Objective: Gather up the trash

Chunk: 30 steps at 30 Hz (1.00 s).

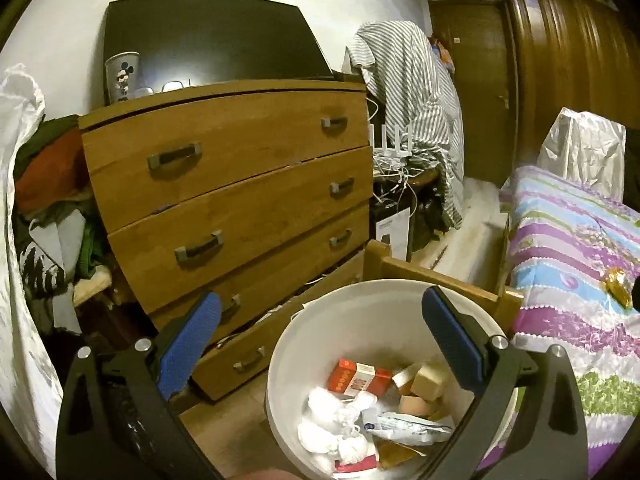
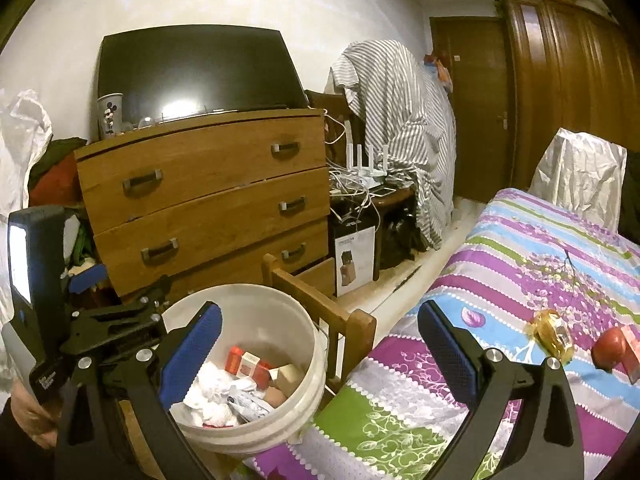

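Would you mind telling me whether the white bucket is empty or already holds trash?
It holds trash. The bucket stands upright with crumpled tissues, a red box and wrappers covering its bottom, well below the rim.

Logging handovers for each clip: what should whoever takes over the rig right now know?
Left gripper: open, empty, above the white bucket.
Right gripper: open, empty, between bucket and bed.
Done: bucket holds crumpled tissues, a red-and-white carton and a plastic wrapper.
Left: on the bedspread, a gold wrapper and a red item beside it.
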Each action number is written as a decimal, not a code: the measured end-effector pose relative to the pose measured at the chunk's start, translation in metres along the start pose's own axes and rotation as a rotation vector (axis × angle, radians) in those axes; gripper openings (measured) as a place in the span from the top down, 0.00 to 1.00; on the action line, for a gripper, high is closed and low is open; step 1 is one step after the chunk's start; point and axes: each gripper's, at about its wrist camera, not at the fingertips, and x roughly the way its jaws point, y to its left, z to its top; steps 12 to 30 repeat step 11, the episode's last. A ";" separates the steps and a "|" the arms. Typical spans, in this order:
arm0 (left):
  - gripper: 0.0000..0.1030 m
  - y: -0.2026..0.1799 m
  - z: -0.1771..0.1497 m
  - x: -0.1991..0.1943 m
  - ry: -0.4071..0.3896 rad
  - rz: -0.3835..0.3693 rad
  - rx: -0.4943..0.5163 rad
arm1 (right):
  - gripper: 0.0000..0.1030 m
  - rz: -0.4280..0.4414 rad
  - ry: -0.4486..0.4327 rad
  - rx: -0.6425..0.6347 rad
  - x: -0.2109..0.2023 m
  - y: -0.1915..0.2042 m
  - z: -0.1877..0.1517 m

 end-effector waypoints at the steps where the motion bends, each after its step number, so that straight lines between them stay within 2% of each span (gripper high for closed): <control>1: 0.06 0.000 0.000 -0.001 -0.001 -0.002 0.000 | 0.05 -0.003 0.000 0.002 -0.001 -0.001 -0.001; 6: 0.06 -0.001 0.000 -0.002 0.014 -0.011 -0.002 | 0.05 -0.006 0.001 0.018 0.001 -0.003 -0.003; 8: 0.06 -0.002 0.000 -0.004 0.014 -0.040 0.006 | 0.05 -0.010 0.003 0.020 0.003 -0.003 -0.003; 30: 0.06 -0.007 -0.001 -0.006 -0.002 -0.028 0.022 | 0.05 -0.014 0.004 0.016 0.003 -0.001 -0.004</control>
